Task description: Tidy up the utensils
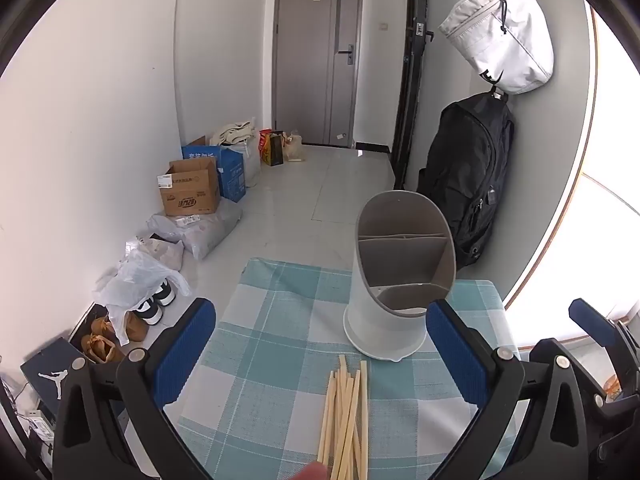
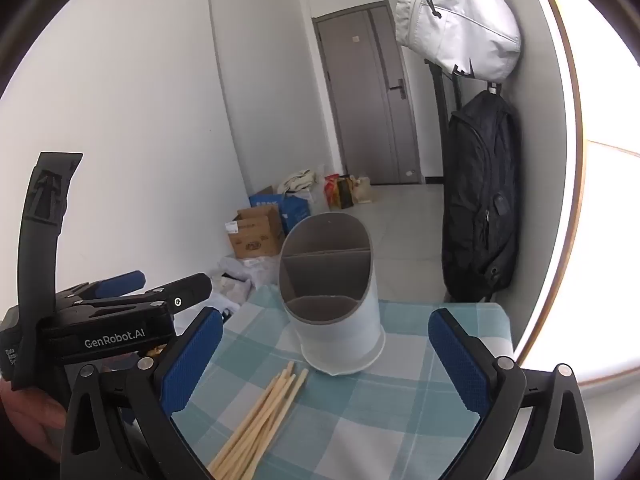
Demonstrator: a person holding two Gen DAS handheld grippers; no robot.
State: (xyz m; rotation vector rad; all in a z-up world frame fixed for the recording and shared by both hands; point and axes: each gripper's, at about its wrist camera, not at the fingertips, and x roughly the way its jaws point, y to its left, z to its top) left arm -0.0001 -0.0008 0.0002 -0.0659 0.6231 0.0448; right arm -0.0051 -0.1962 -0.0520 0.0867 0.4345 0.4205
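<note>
Chopsticks (image 1: pixel 346 416): loose bundle lying flat on the desk (image 1: pixel 272 360), tips fanned out toward the holder; nothing is gripped yet, so sorting looks not yet begun.

Holder (image 1: pixel 394 276): white caddy with grey divided insides, stood upright near the far right part of the desk, just beyond the chopstick tips and apart from them. Its cut-away mouth is turned toward the tools, probably so sticks can be dropped in from the near side. All compartments seen are bare.

Left tool (image 1: pixel 320 354): blue pads spread wide apart, nothing between them; held low over the near edge with the bundle lying right along its middle line, which reads like a pick-up is being lined up.

Right tool (image 2: pixel 325 358): also spread wide and holding nothing; kept a bit off to the right, with holder and chopstick tips both framed between its fingers. Looks parked on standby, maybe so the holder can be steadied.

Cloth: teal checked cover on the desk, fairly flat, so sticks shouldn't roll much.

Next move, guessed: one or two sticks would need to be pinched out of the pile, tricky since they overlap.

Background: backpack (image 1: pixel 468 184), white bag (image 1: pixel 500 32), boxes (image 1: pixel 188 192) on the floor, all well away and not in play.
</note>
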